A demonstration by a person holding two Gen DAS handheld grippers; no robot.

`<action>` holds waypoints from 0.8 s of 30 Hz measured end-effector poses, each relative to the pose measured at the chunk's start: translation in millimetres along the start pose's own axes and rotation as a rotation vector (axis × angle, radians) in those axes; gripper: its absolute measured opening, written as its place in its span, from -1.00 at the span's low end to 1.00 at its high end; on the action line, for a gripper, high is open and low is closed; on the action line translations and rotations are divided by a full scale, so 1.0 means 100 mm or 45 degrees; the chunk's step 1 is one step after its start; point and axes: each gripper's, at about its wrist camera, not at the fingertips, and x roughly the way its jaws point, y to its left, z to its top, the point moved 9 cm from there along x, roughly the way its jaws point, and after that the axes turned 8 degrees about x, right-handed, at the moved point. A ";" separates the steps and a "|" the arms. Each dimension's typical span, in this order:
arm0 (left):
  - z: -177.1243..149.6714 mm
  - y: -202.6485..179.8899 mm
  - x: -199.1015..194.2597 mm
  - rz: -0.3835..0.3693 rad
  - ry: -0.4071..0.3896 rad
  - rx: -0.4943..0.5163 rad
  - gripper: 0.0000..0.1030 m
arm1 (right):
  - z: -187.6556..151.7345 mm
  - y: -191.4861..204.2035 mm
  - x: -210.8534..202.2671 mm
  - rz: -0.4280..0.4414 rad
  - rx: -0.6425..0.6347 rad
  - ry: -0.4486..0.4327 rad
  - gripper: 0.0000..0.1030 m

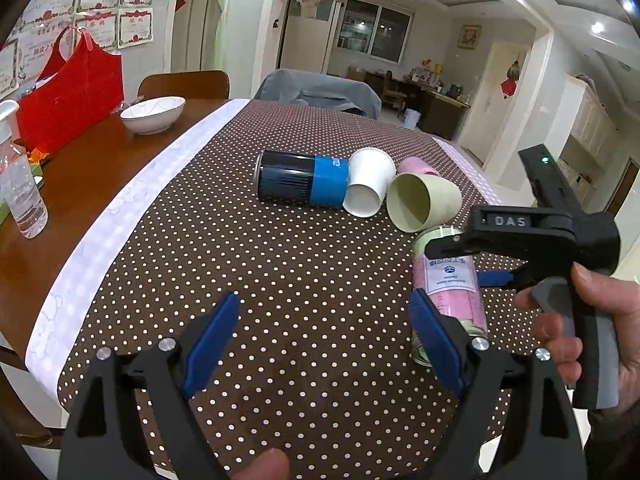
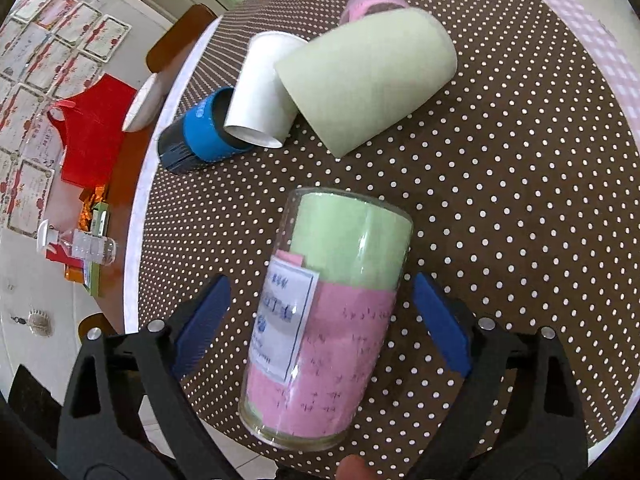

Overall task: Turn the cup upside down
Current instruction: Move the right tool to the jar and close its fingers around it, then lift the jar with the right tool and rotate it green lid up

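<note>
A clear cup (image 2: 324, 312) lined with green and pink paper and a white label stands base-up on the dotted cloth; it also shows in the left wrist view (image 1: 450, 292). My right gripper (image 2: 322, 320) is open, its blue pads either side of the cup with gaps on both sides; it shows in the left wrist view (image 1: 472, 264) over the cup. My left gripper (image 1: 324, 344) is open and empty above the cloth, left of the cup.
A green cup (image 1: 422, 200), a white paper cup (image 1: 368, 188), a pink cup (image 1: 416, 168) and a black-and-blue can (image 1: 302, 180) lie on their sides mid-table. A white bowl (image 1: 154, 114), red bag (image 1: 68, 88) and plastic bottle (image 1: 20, 184) stand at left.
</note>
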 end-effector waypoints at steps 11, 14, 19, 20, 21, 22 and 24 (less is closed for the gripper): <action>0.01 -0.03 -0.04 -0.002 0.000 0.011 0.65 | 0.08 -0.01 0.12 0.029 0.005 0.066 0.38; 0.03 -0.05 -0.06 0.004 0.001 0.020 0.65 | 0.05 -0.01 0.03 0.083 -0.015 0.027 0.37; 0.07 -0.14 -0.09 0.006 -0.006 0.046 0.65 | 0.03 0.02 -0.18 0.192 -0.050 -0.043 0.36; 0.07 -0.15 -0.10 0.006 -0.008 0.049 0.65 | 0.02 0.00 -0.22 0.209 -0.048 -0.052 0.36; 0.09 -0.17 -0.11 0.005 -0.011 0.051 0.65 | 0.02 -0.01 -0.24 0.219 -0.042 -0.056 0.36; 0.09 -0.18 -0.11 0.005 -0.012 0.053 0.65 | 0.02 -0.03 -0.29 0.245 -0.033 -0.066 0.36; 0.09 -0.21 -0.12 0.005 -0.012 0.053 0.65 | 0.04 -0.07 -0.36 0.281 -0.023 -0.091 0.35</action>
